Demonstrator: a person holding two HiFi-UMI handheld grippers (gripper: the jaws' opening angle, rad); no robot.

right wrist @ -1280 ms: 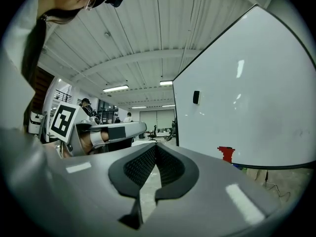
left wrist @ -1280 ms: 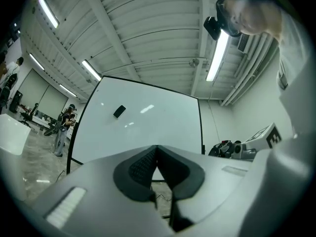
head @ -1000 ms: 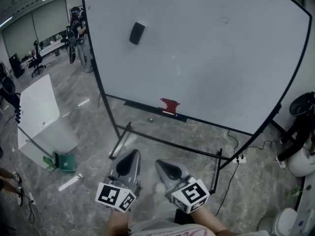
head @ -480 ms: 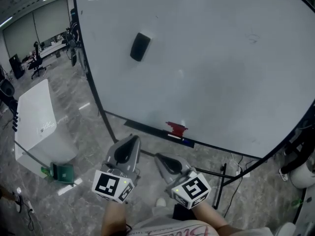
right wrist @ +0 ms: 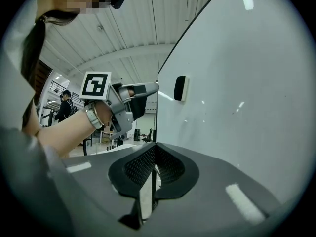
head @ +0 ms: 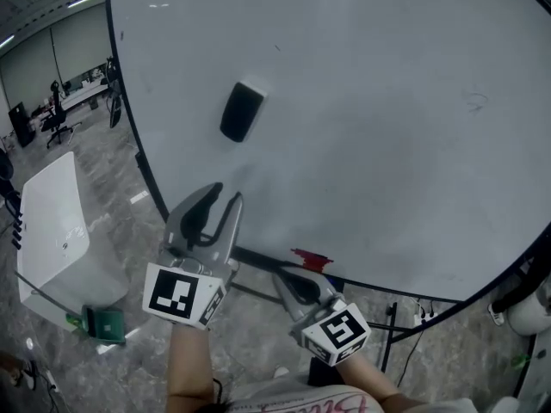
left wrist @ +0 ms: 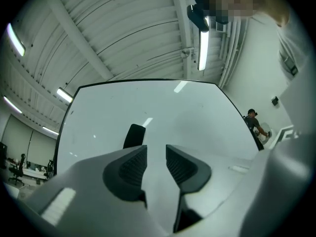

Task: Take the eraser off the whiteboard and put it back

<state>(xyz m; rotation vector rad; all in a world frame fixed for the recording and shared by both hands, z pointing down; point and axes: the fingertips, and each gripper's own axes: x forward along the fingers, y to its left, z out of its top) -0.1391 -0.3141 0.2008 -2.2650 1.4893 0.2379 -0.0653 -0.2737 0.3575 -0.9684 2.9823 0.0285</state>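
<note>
Risk, narrow gap: The jaws of my left gripper (head: 225, 194) are opening but stand only partly apart, with nothing between them. If I meet the dark, rounded-rectangular block eraser (head: 241, 112) before they span it, I judge that the pads would butt its face and shove it along the large white whiteboard (head: 387, 144).
Risk, aim: In the left gripper view the eraser (left wrist: 134, 136) sits above and to the left of my gap (left wrist: 155, 154), partly behind one pad. On that line one jaw would probably strike it rather than straddle it.
Risk, weak pinch: The eraser clings flat to an upright surface. A shallow grip on its rounded edges could let it slip and fall to the floor.
Risk, hard push: Pressing in too firmly may rock the board on its frame.
Right gripper (head: 277, 274): Its jaws are clenched together on nothing. It is low by the board's lower edge, well apart from the eraser.
Eraser, place: It is on the board's upper left area, above my left gripper and not touching it, well above the bottom ledge.
Eraser, look: The back is matte black, with a pale layer against the board seen in the right gripper view (right wrist: 180, 88). Its long axis is near upright, the top leaning slightly right.
</note>
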